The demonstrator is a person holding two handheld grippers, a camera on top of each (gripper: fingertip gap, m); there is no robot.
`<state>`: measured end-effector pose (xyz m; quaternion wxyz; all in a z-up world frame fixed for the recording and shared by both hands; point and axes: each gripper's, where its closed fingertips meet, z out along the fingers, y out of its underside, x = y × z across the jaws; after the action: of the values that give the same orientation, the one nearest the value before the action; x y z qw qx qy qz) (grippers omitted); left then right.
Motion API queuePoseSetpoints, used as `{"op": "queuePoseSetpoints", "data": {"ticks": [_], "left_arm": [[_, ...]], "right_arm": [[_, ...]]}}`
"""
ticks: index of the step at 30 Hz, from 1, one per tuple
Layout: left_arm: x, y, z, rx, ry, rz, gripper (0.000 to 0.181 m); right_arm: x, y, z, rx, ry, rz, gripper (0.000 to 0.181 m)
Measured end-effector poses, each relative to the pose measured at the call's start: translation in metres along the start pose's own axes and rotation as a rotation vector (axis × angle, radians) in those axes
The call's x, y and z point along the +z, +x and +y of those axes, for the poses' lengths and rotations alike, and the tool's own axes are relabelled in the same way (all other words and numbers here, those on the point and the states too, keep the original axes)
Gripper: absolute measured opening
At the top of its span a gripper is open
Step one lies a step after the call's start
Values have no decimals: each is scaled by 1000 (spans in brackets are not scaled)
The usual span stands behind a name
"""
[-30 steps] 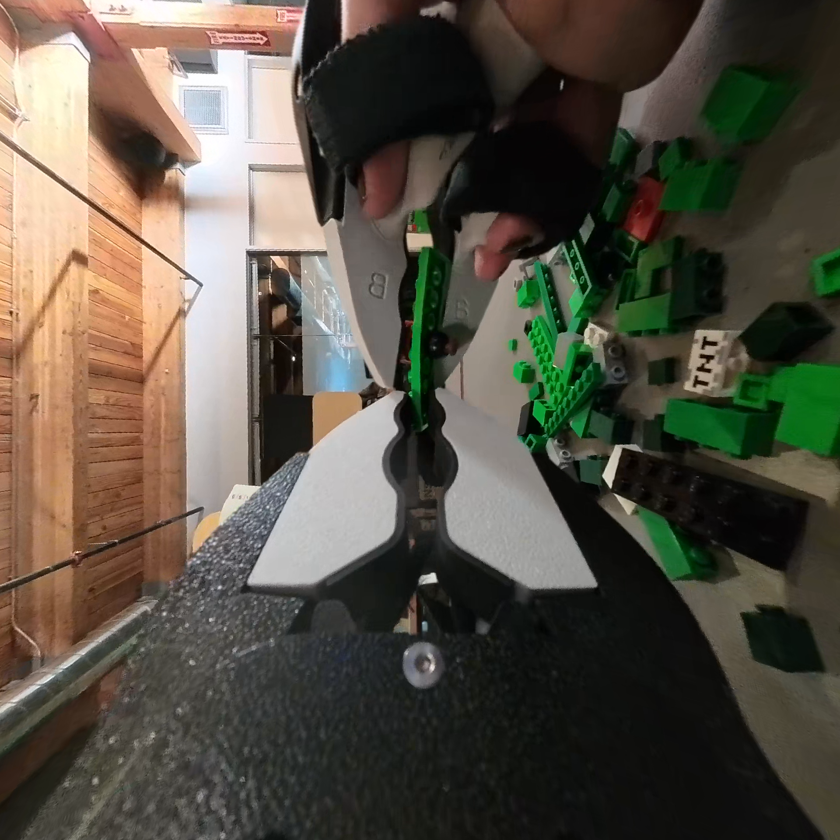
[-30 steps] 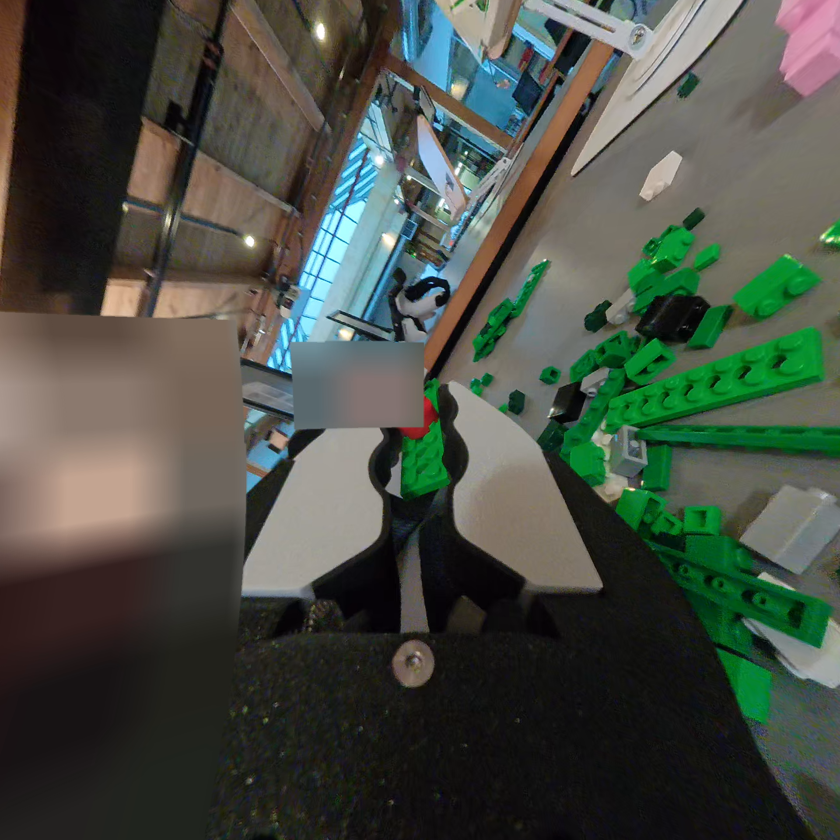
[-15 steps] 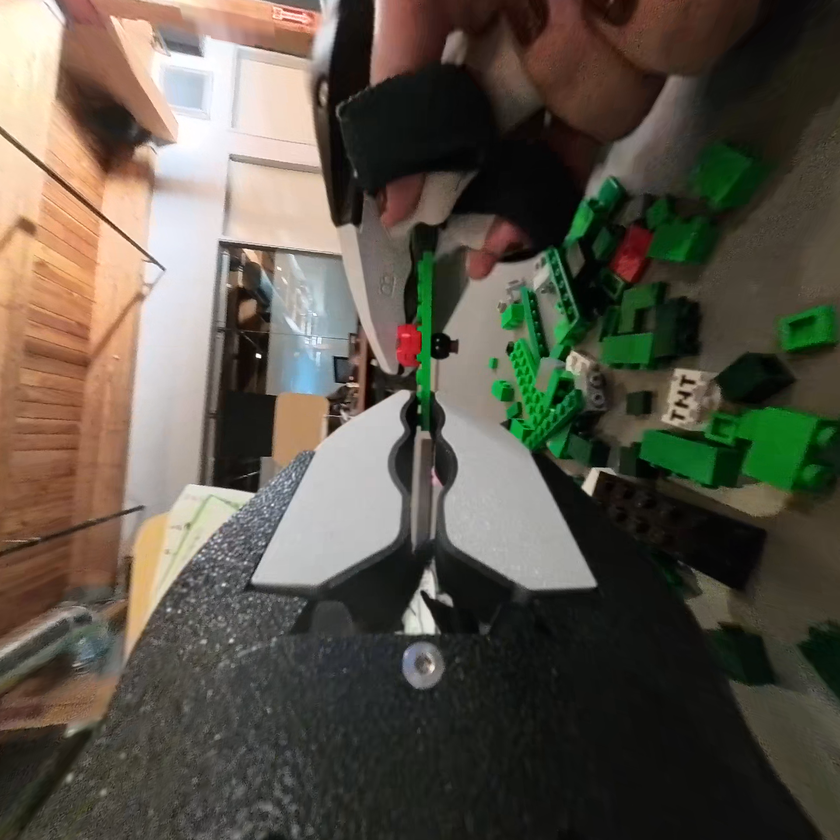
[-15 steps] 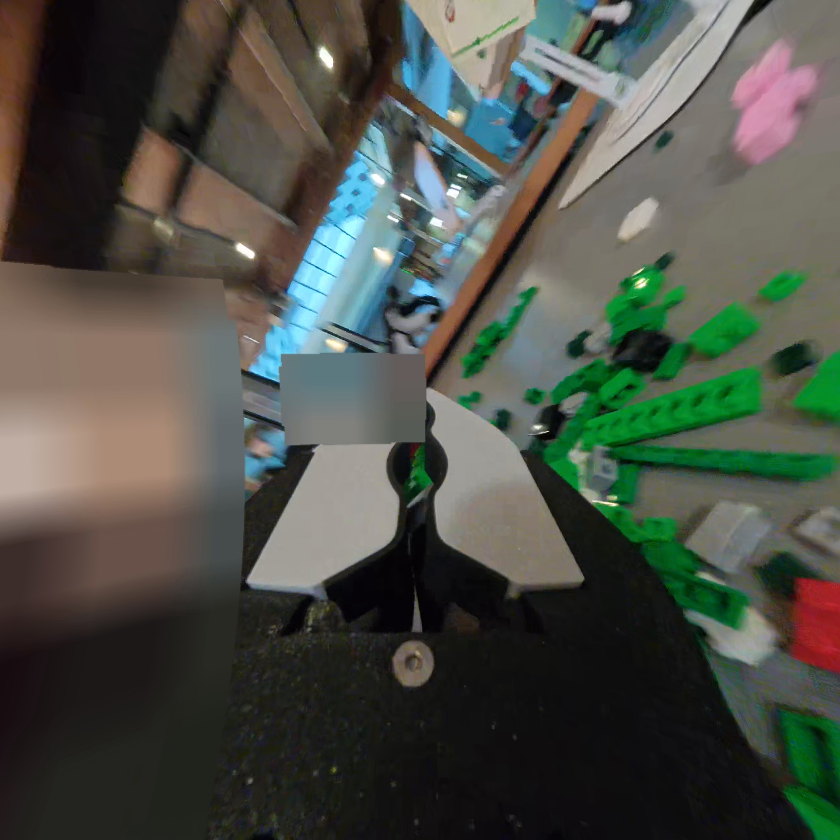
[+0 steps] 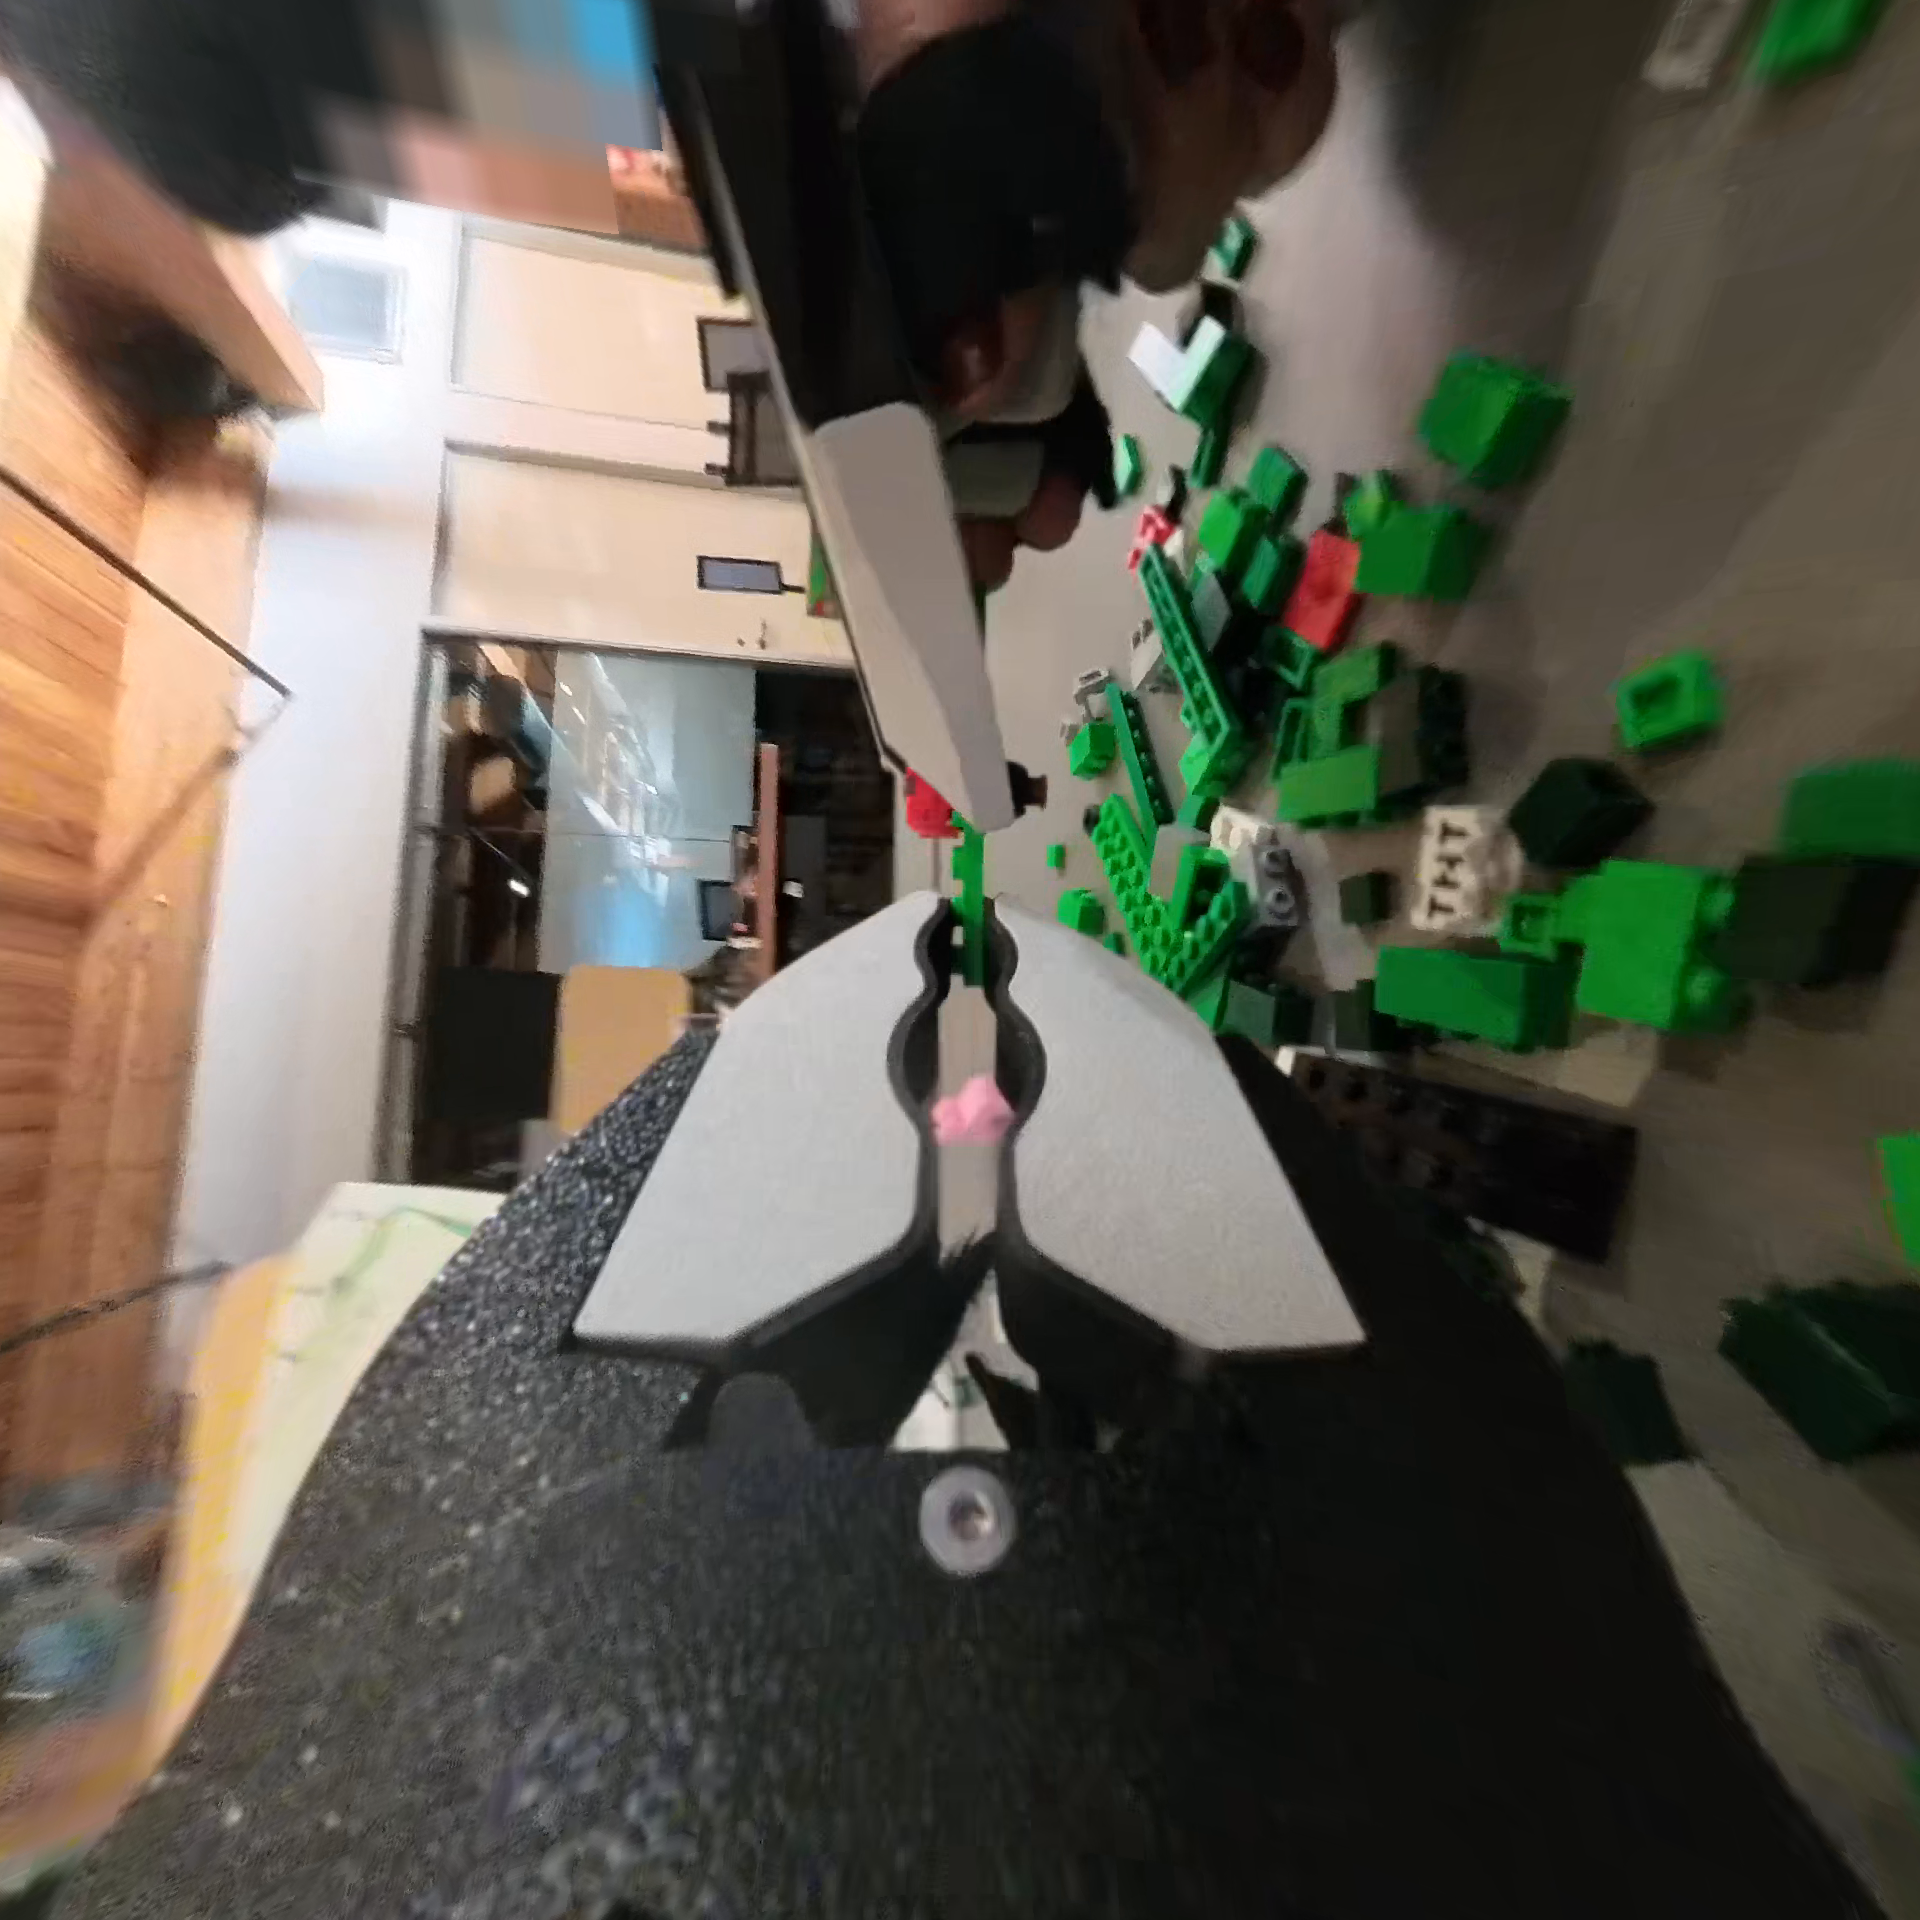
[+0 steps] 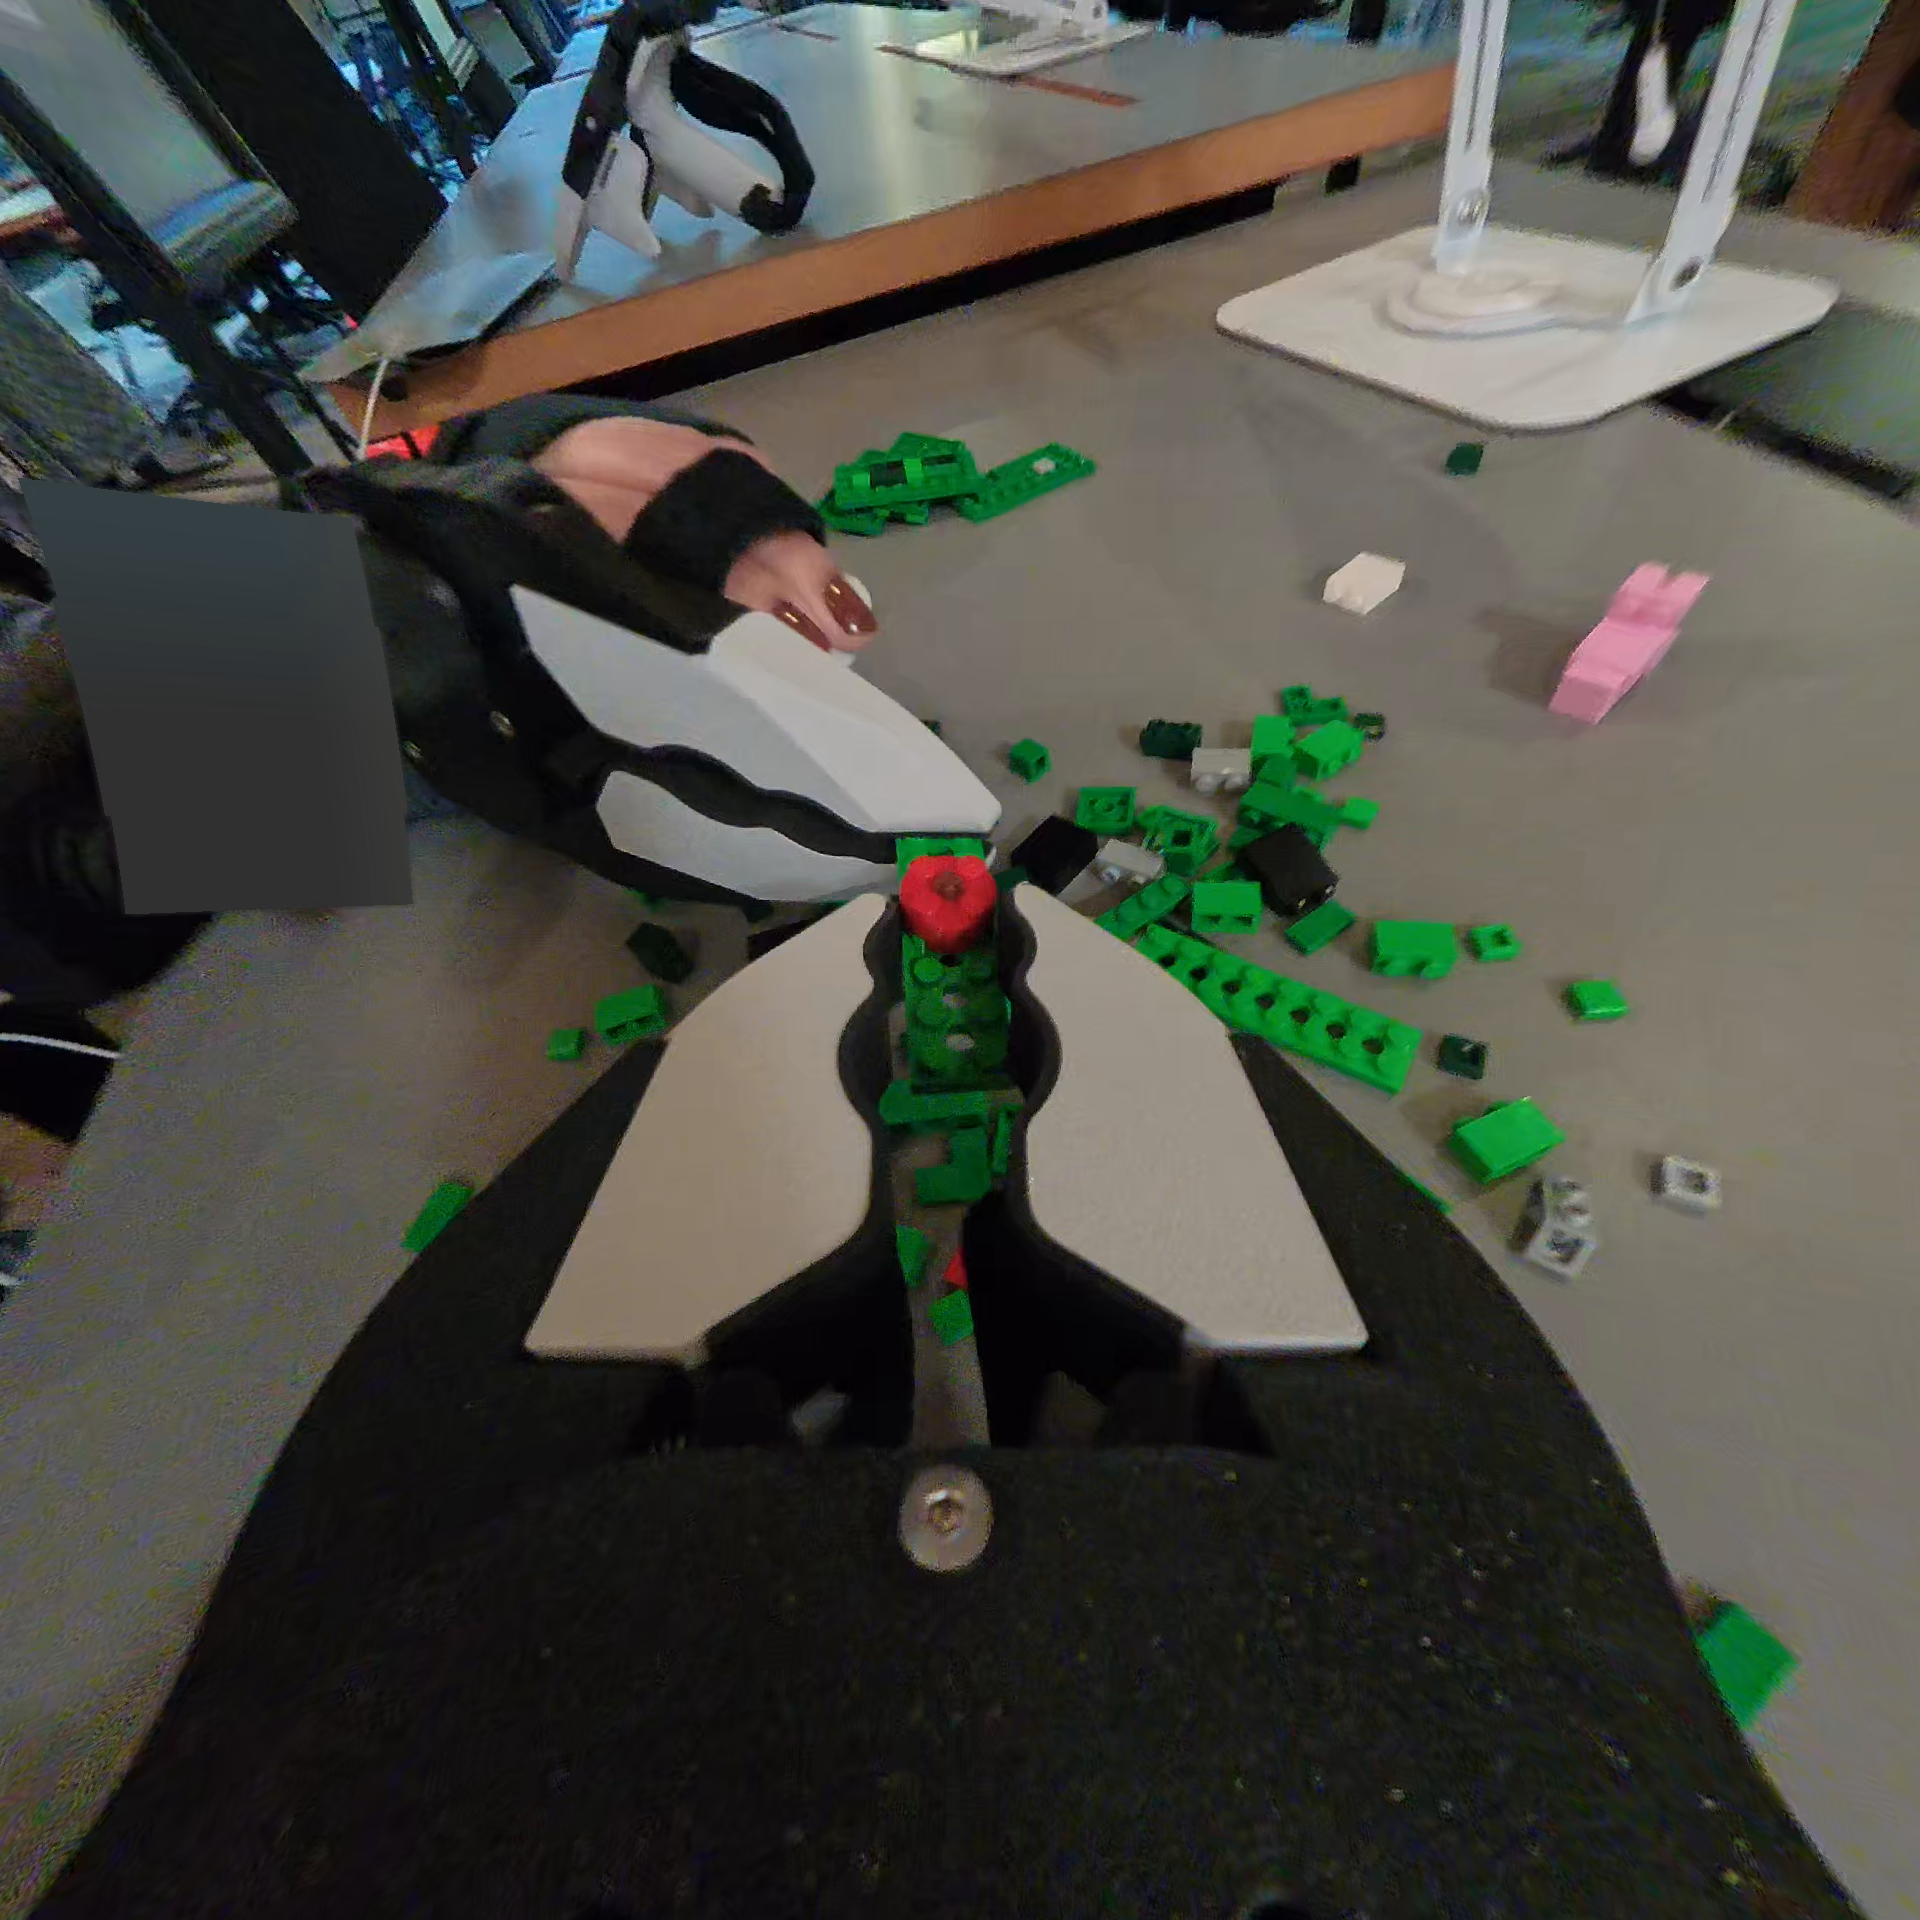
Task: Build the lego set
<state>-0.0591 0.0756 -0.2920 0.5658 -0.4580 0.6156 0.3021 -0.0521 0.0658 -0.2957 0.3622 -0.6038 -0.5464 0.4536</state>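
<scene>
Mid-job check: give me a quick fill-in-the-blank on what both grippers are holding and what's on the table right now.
1. Both the right gripper and the left gripper are shut on the same green ____.
2. The small piece mounted on the green plate near the right gripper's tips is ____ in colour.
3. The pink figure on the grey table lies to the ____ of the white brick in the right wrist view.

Missing words: plate; red; right
</scene>
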Motion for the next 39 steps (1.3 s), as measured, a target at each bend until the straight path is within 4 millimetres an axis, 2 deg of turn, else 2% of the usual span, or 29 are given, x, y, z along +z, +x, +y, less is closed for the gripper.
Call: {"op": "queuePoseSetpoints", "data": {"ticks": [2, 4, 7, 11, 13, 16, 17, 19, 22, 25, 31, 35, 39], "left_arm": [[2, -2, 1, -215, 10, 31, 10], [2, -1, 2, -481, 45, 124, 23], [-4, -12, -5, -969, 208, 267, 37], [-18, -34, -12, -1606, 510, 520, 26], [-20, -33, -13, -1737, 562, 612, 26], [-23, -27, -25, -1799, 618, 747, 21], [-23, -28, -26, -1820, 642, 758, 6], [-25, -31, -26, -1845, 692, 752, 4], [-24, -31, -27, -1774, 656, 709, 4], [-14, -25, -19, -1682, 513, 587, 4], [-5, -24, -4, -1666, 391, 459, 4], [-4, -27, 1, -1561, 350, 368, 4], [-4, -28, 3, -1576, 379, 360, 4]], "right_arm": [[-2, 5, -4, -98, 13, 73, 17], [-7, 15, -5, -269, 6, 196, 17], [-11, 16, -12, -492, 19, 301, 17], [-9, -2, -22, -709, 82, 309, 17], [-7, -9, -25, -760, 107, 303, 17], [-8, -16, -27, -816, 130, 295, 17], [-8, -18, -27, -824, 136, 285, 17], [-8, -20, -29, -833, 149, 286, 17], [-6, -17, -28, -833, 128, 322, 20], [-3, -7, -28, -835, 57, 437, 24], [2, 9, -23, -989, -130, 655, 17], [4, 13, -26, -861, -130, 665, 17], [7, 12, -27, -487, 25, 501, 16]]}}
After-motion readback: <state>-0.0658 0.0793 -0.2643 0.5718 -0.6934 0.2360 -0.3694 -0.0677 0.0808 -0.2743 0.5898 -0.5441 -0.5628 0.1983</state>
